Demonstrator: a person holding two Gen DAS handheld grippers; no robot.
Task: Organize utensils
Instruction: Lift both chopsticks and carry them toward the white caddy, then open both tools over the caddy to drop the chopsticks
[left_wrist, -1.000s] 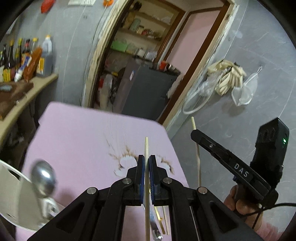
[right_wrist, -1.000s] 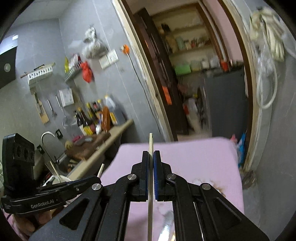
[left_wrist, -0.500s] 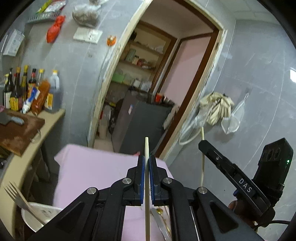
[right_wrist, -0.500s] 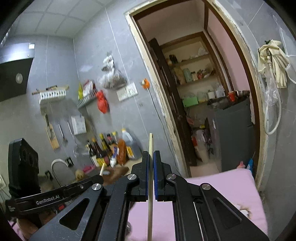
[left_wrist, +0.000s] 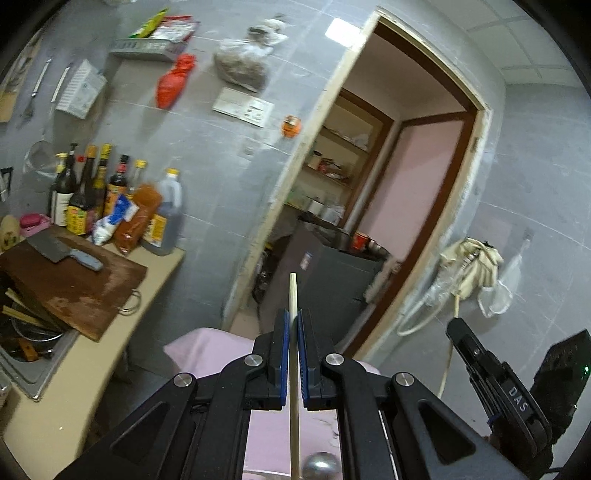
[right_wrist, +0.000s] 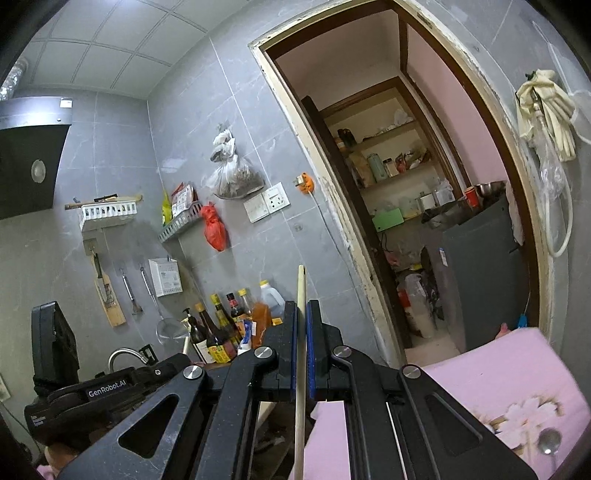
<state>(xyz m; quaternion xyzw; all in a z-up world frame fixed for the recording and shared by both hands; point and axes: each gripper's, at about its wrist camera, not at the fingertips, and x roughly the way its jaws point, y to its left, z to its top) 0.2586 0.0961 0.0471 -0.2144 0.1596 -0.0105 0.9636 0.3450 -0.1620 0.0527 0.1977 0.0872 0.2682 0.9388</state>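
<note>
Both grippers raised since earlier | left gripper (left_wrist: 292, 325) jaws clamp chopstick (left_wrist: 293, 369) | right gripper (right_wrist: 302, 317) jaws clamp second chopstick (right_wrist: 300, 354)

Both handheld grippers are raised and tilted upward, each with its jaws pressed together on a chopstick. The left gripper (left_wrist: 292, 328) clamps its chopstick (left_wrist: 293, 295) between blue pads (the stick stands upright past the tips). The right gripper (right_wrist: 302, 321) pinches its own chopstick (right_wrist: 301, 284) likewise, slightly to the side of its partner.
</note>
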